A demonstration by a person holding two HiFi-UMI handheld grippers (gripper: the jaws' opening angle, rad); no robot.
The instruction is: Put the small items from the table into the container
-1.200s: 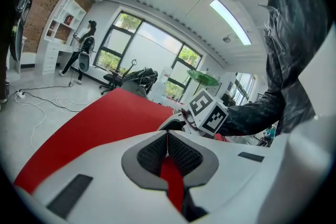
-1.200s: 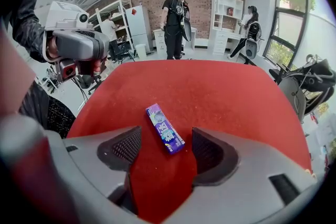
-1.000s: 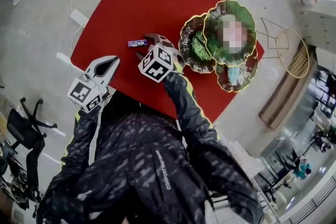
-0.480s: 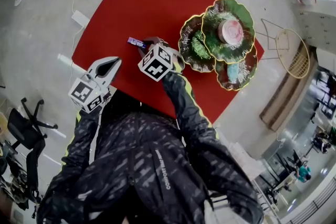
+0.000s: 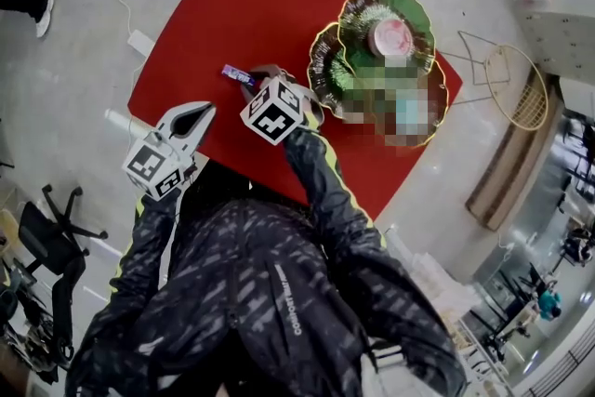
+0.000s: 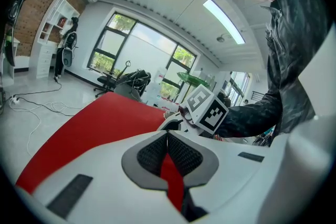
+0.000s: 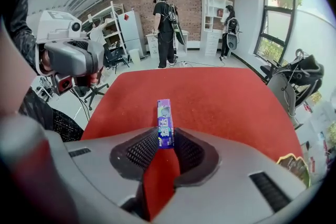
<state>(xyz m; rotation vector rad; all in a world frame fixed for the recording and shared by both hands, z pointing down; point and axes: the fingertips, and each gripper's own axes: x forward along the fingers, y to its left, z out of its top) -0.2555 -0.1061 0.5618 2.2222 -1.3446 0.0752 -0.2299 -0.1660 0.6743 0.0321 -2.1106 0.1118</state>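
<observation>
Purple gum pack (image 7: 164,115) | pinched in right gripper (image 7: 166,134) fingers, near end hidden | left gripper (image 6: 167,135) fingers together

Left tool (image 6: 167,135) jaws together, right tool (image 7: 166,138) angled down, clamped on gum pack (image 7: 165,115)

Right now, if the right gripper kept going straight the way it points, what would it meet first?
Probably the red table. The right gripper, shut on the purple pack, points down at bare red surface, and nothing else shows in that line. Depth is hard to judge.
</observation>
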